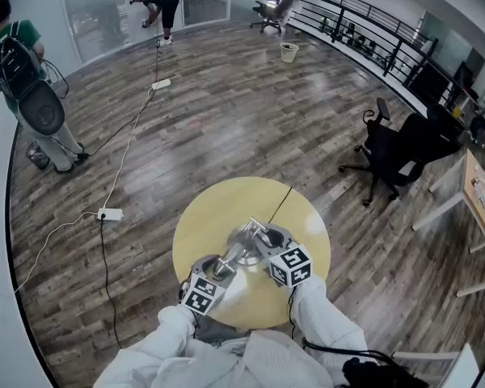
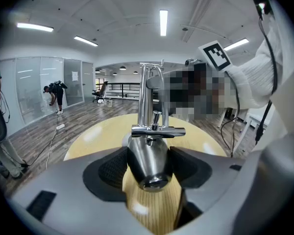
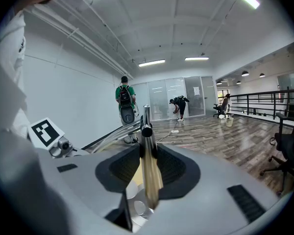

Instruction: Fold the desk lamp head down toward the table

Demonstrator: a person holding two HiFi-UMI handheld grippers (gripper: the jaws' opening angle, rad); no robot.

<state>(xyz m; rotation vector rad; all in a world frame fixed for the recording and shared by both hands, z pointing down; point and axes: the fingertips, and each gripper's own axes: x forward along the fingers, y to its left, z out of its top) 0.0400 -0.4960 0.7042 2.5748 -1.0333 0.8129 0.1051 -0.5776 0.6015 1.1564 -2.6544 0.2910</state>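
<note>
The left gripper (image 2: 149, 173) clamps the lamp head (image 2: 148, 153); the right gripper (image 3: 148, 170) pinches the lamp arm (image 3: 146, 131). Pushed hard, the slick head could slip free.

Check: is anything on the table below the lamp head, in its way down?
Nothing visible does. Only bare table shows under the head, which the left gripper clamps; the right gripper holds the arm.

Between left gripper (image 2: 149, 166) jaws, packed with lamp head (image 2: 148, 155); straight ahead, barred by upright lamp arm (image 2: 147, 94). Between right gripper (image 3: 148, 166) jaws, filled by chrome rod (image 3: 146, 131). Beyond both, open over bare table (image 1: 214, 212), save a thin cable (image 1: 281, 204).
</note>
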